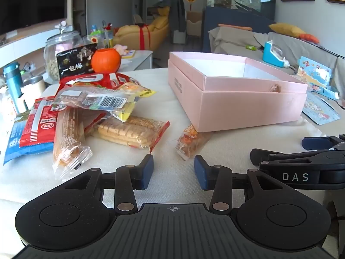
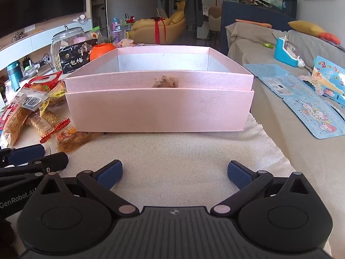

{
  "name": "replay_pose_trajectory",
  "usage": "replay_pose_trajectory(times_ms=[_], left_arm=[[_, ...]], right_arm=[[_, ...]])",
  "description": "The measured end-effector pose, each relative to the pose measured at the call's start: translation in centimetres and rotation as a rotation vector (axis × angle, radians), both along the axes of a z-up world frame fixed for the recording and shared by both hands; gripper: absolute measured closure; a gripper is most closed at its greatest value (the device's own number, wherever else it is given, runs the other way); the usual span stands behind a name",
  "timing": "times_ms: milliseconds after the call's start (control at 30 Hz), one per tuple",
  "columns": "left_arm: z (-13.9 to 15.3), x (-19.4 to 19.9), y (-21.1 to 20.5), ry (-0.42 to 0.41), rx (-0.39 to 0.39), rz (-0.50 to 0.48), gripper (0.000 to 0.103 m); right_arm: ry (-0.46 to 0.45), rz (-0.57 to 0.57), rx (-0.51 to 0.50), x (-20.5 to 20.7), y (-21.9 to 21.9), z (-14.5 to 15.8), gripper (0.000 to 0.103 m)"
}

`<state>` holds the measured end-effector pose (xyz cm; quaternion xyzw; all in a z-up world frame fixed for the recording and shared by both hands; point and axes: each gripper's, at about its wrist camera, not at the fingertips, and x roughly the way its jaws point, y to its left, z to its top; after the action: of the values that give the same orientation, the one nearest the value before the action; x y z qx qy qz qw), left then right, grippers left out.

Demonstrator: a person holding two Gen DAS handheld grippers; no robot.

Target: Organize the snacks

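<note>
An open pink box [image 1: 248, 105] stands on the cloth-covered table; it fills the middle of the right wrist view [image 2: 159, 108], and what shows of its inside is bare. A pile of snack packets [image 1: 90, 99] lies left of it, including a biscuit pack [image 1: 131, 132] and a red packet [image 1: 38, 125]. A small orange snack packet [image 1: 190, 142] lies by the box's near corner, and it also shows in the right wrist view [image 2: 73, 139]. My left gripper [image 1: 173, 172] is open and empty, just short of that packet. My right gripper [image 2: 174, 173] is open and empty in front of the box.
A glass jar [image 1: 58, 49], a black snack bag [image 1: 75, 61] and an orange pumpkin cup [image 1: 105, 59] stand behind the pile. A teal bottle [image 1: 13, 79] is at far left. Blue picture cards [image 2: 312, 116] lie on the sofa to the right.
</note>
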<state>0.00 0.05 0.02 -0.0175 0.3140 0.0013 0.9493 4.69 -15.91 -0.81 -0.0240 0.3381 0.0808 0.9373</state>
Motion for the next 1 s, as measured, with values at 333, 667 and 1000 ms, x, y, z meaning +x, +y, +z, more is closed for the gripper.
replay_pose_trajectory(times_ms=[333,667,1000], left_arm=[[-0.01,0.0,-0.01,0.0,0.009,0.0,0.057],[-0.01,0.0,-0.03,0.0,0.009,0.0,0.057],[-0.01,0.0,-0.04,0.0,0.009,0.0,0.057]], right_arm=[[0.001,0.0,0.001,0.0,0.23,0.0,0.0],[0.0,0.0,0.002,0.04,-0.15,0.0,0.0],[0.0,0.0,0.002,0.02,-0.12,0.01,0.0]])
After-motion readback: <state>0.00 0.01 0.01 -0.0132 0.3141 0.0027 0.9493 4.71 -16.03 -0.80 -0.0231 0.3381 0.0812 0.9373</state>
